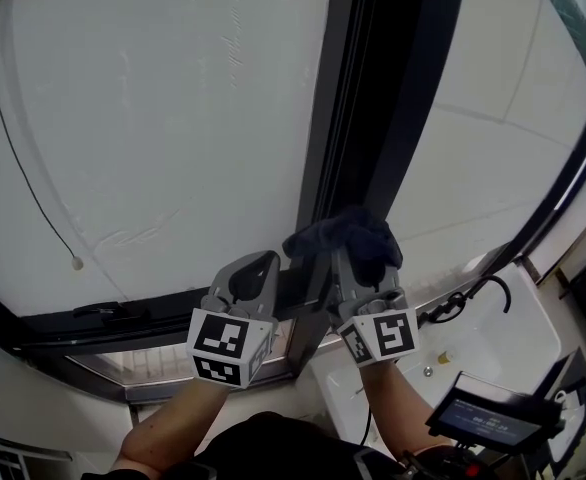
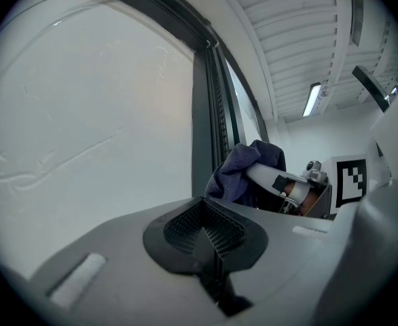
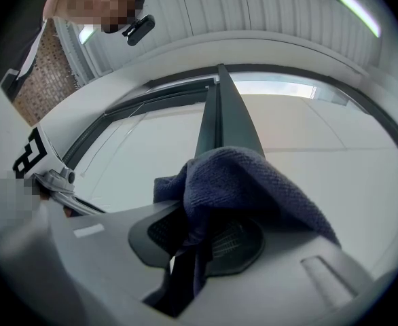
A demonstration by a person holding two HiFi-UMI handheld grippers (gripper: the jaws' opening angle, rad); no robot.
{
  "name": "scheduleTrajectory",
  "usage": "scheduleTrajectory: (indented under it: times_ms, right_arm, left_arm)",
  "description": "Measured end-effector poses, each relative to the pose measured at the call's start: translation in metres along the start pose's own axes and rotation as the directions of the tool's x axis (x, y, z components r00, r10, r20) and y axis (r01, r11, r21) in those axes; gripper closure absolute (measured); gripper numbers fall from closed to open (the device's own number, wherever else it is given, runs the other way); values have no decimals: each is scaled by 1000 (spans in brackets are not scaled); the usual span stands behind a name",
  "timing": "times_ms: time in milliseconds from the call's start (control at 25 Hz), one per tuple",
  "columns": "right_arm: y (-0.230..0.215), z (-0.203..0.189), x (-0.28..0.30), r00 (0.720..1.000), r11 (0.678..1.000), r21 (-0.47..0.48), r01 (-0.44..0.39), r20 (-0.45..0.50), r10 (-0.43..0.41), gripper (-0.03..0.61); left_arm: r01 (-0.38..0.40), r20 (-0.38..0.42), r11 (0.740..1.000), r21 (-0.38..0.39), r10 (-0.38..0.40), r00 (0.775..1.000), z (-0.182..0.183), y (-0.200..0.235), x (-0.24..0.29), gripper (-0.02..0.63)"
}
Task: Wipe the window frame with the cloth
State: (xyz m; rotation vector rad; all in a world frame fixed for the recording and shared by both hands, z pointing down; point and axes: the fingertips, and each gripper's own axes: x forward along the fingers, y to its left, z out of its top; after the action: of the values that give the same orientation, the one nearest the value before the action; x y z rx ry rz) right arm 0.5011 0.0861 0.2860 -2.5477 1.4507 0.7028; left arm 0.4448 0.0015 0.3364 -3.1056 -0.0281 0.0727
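A dark blue cloth [image 1: 345, 238] is bunched against the dark vertical window frame [image 1: 373, 108]. My right gripper [image 1: 358, 268] is shut on the cloth [image 3: 253, 189], which drapes over its jaws and hides their tips. In the right gripper view the window frame [image 3: 219, 121] rises just behind the cloth. My left gripper [image 1: 255, 273] sits just left of the frame's foot, shut with nothing between its jaws [image 2: 209, 233]. The left gripper view shows the cloth [image 2: 243, 172] and the right gripper to its right, with the window frame [image 2: 209, 128] behind.
White panes [image 1: 163, 118] lie on both sides of the frame. A thin cord with a small white end [image 1: 76, 263] hangs at the left. A dark bottom rail [image 1: 103, 318] runs below the glass. At lower right stand a white surface [image 1: 493, 338], a black cable [image 1: 468, 296] and a device [image 1: 488, 413].
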Motion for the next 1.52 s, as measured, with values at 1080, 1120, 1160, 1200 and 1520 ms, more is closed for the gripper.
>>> scheduleTrajectory:
  times_ms: [1080,1120,1160,1200,1520]
  right_arm:
    - [21,-141,-62,927,999,27,-36,-373,44,509]
    - [21,-145,-64,923,999,29,-36,-382,44,509]
    - [22,-149,-65,920,999,28,-36,-391,44,509]
    - [23,-152,-67,916,999,27,-38,-398,46,509]
    - [29,-184,-80,880,998,45,-40,-471,56,508]
  left_arm:
    - [-40,-154,998,-39,34,988,-115,-7,-24,620]
    - [-36,-157,998,-43,29,987,-118,-8,-24,620]
    - [-30,-156,999,-43,23,987,-120,-8,-24,620]
    - [-25,-153,999,-37,19,988,-121,-9,-24,620]
    - [-39,-209,998,-49,28,978,-151,-8,-27,620]
